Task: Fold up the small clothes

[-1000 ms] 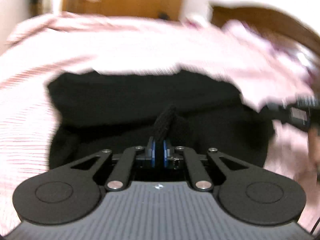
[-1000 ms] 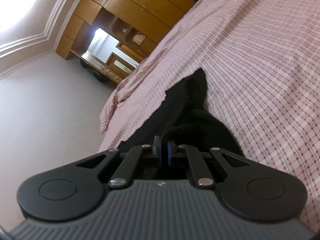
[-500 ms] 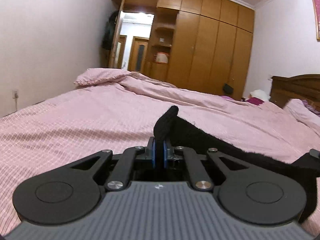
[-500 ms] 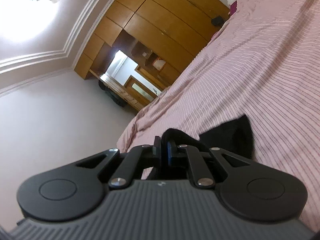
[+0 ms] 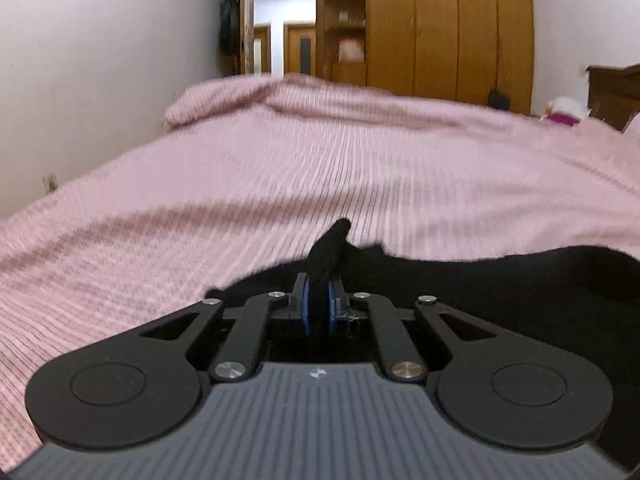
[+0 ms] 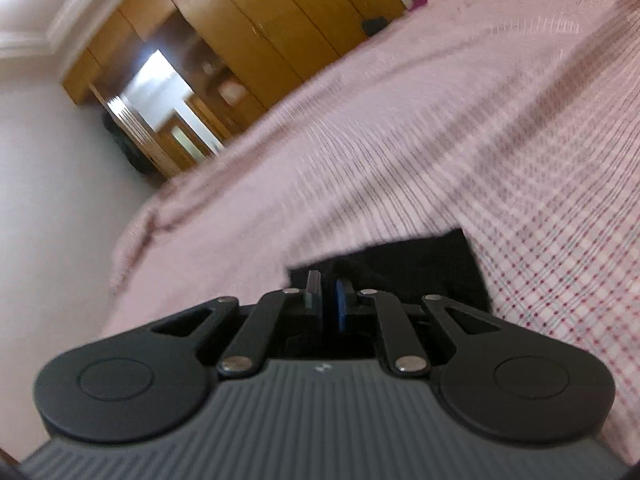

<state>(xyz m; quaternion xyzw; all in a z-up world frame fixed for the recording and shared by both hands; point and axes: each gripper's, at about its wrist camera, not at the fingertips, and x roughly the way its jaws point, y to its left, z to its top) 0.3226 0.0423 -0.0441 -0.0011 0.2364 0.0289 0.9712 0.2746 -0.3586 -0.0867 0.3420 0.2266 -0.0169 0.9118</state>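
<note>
A black garment lies on the pink checked bedspread. My left gripper is shut on a fold of the black garment that sticks up between the blue pads. In the right wrist view the black garment lies just past my right gripper. Its jaws stand close together with a narrow gap, and dark cloth shows between them. The view is blurred, so the hold is not clear.
A wooden wardrobe and an open doorway stand beyond the bed's far end. A white wall runs along the left. A wooden headboard and a small white and purple object are at the far right.
Both grippers have dropped lower toward the bed with the black garment. The garment now lies flatter on the bedspread. The right jaws show a slightly wider gap than before.
</note>
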